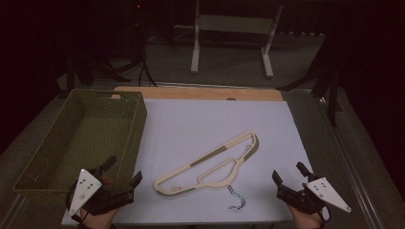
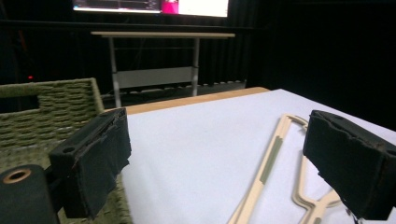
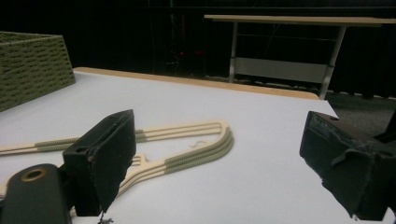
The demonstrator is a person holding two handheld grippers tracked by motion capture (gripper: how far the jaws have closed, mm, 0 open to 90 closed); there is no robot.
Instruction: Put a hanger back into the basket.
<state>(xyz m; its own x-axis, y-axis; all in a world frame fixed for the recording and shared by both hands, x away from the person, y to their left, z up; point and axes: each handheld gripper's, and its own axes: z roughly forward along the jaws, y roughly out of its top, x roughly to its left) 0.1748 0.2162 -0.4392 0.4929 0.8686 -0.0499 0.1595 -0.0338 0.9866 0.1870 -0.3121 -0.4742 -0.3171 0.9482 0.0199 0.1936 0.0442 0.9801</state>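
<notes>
Basket: a green woven basket (image 1: 86, 138) stands at the left edge of the table, beside the white sheet; nothing visible inside.
Left gripper: the left gripper (image 1: 125, 171) is at the near left, just in front of the basket's near corner, jaws apart with nothing between them.
Hanger: a cream hanger (image 1: 210, 164) with grey-green strips lies flat on the sheet, between the two grippers and a little beyond them, touched by neither.
Hanger axis: its long axis runs diagonally, from near left to far right; the rounded end at far right, the other end near the left gripper.
Hook: the metal hook (image 1: 236, 198) points toward the near edge of the table.
Right gripper: the right gripper (image 1: 290, 174) is at the near right, near the sheet's corner, jaws wide apart and empty.
In the way: nothing lies between either gripper and the hanger.
Surface: a white sheet (image 1: 205, 124) covers a wooden table (image 1: 200, 93), whose bare edge shows at the far side.
Room: dark, with a second table frame (image 1: 234, 33) on a grey floor behind.
</notes>
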